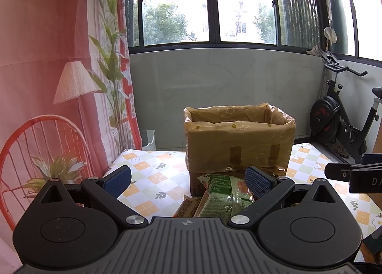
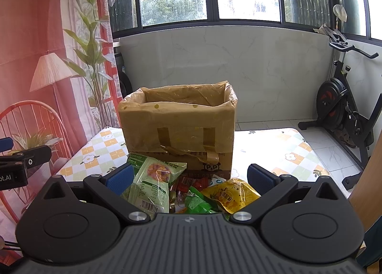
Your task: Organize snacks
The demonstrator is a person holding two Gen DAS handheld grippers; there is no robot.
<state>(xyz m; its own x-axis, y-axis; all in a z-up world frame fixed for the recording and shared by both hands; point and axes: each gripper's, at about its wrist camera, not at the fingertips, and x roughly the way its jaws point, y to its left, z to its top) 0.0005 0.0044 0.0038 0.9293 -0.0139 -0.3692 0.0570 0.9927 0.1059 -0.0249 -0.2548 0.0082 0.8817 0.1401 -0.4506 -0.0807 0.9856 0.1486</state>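
A cardboard box (image 1: 238,140) lined with a yellow plastic bag stands open on the checkered tablecloth (image 1: 152,173); it also shows in the right wrist view (image 2: 179,128). Snack packets lie piled in front of it: a pale green packet (image 2: 150,188), a yellow packet (image 2: 229,195), small red packets (image 2: 191,182) and a green one (image 2: 198,202). In the left wrist view the green packet (image 1: 219,197) lies between the fingers. My left gripper (image 1: 188,178) is open and empty above the pile. My right gripper (image 2: 189,178) is open and empty above the pile.
An exercise bike (image 2: 341,104) stands at the right on the tiled floor. A printed curtain (image 1: 47,83) hangs at the left. A window wall (image 1: 226,78) runs behind the table. The other gripper shows at the right edge (image 1: 353,176) and at the left edge (image 2: 19,164).
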